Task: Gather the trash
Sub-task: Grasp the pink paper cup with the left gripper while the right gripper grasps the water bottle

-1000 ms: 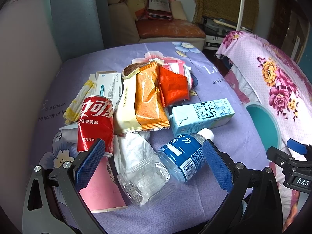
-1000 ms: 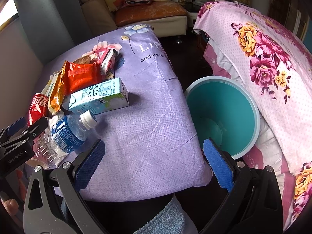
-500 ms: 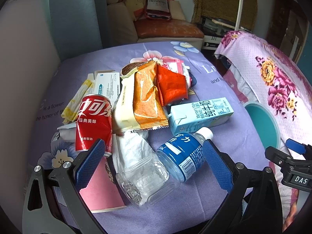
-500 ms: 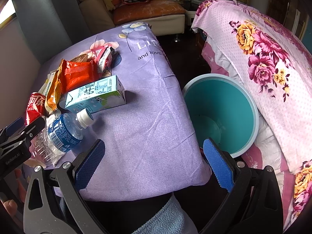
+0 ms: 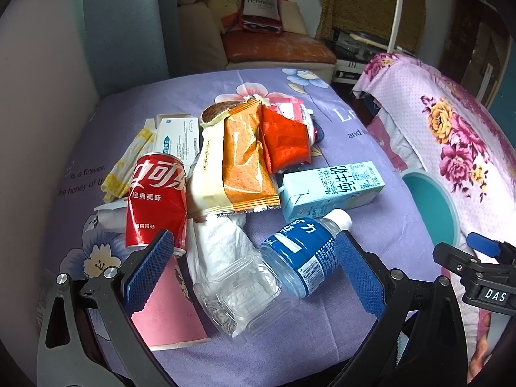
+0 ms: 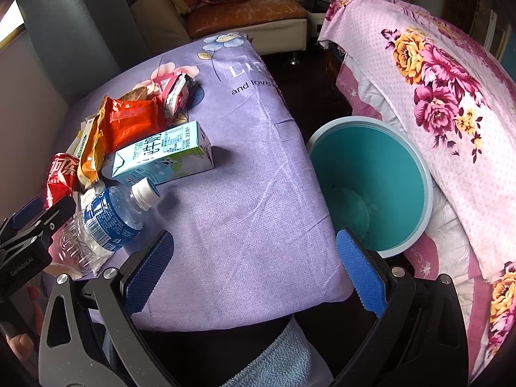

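Observation:
Trash lies piled on a purple cloth-covered table (image 5: 371,148). In the left wrist view my left gripper (image 5: 254,271) stands open just above a clear plastic bottle with a blue label (image 5: 274,271). Around the bottle lie a red cola can (image 5: 156,196), an orange snack wrapper (image 5: 245,164), a red wrapper (image 5: 285,142), a light blue milk carton (image 5: 332,187), a white tissue (image 5: 219,242) and a pink paper cup (image 5: 167,316). The right gripper (image 6: 254,271) is open over the table's near edge, empty, with the bottle (image 6: 103,225) to its left and a teal bin (image 6: 371,183) to its right.
The teal bin (image 5: 432,206) stands on the floor between the table and a bed with a pink flowered cover (image 6: 445,103). A sofa with a cushion (image 5: 277,45) lies beyond the table. A white box (image 5: 177,135) and a yellow wrapper (image 5: 125,164) lie at the pile's left.
Both views have shifted only slightly; the left gripper has eased a little closer over the bottle. Nothing was taken hold of or moved.

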Demonstrator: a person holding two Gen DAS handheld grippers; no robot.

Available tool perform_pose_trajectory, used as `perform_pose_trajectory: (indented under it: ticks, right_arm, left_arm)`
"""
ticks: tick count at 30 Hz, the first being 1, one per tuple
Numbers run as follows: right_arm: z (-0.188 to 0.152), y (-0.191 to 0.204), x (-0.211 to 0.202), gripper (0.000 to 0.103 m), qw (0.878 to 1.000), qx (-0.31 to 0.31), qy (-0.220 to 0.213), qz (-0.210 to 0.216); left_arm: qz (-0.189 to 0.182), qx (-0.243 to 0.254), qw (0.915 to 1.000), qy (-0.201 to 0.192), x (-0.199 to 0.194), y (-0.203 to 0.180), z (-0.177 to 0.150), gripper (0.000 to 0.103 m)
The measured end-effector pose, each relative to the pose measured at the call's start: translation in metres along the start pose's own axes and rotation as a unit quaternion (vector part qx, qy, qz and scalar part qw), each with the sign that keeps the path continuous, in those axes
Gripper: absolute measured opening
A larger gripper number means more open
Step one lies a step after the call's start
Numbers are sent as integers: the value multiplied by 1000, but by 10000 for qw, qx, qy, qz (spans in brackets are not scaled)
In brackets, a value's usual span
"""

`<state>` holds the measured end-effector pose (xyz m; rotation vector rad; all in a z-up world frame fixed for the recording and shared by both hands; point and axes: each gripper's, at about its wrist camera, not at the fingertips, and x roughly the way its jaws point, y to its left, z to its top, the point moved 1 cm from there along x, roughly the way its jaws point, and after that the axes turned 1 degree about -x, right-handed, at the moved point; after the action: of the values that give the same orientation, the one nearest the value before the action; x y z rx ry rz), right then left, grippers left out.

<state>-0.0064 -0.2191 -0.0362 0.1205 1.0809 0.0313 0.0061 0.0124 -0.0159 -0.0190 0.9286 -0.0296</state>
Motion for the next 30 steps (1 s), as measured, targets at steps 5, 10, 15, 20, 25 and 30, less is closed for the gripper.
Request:
perform_pose_trajectory:
  ticks: [5, 10, 15, 20, 25, 30]
  right_arm:
    - [1, 5, 0, 97, 10000, -13, 61, 36]
    - [4, 13, 0, 97, 9997, 20, 169, 175]
    - [9, 33, 8, 97, 9982, 5, 412, 434]
    - [15, 65, 20, 97, 9942, -8, 764, 759]
    - [19, 95, 34, 97, 9884, 29, 1113, 1028]
    - [20, 118, 52, 97, 9809, 256, 1496, 1213]
  left_arm:
    - [-28, 58, 10000, 38, -2, 2, -1, 100]
    - [158, 3, 9998, 101, -7, 28, 2, 100]
    - [214, -443, 9981, 372, -3, 77, -3, 100]
    - [168, -649, 9950, 736, 9, 108, -19, 100]
    - [142, -632, 9934, 947, 18, 121, -37, 100]
    - [-190, -792, 9922, 940, 20, 131, -44, 100]
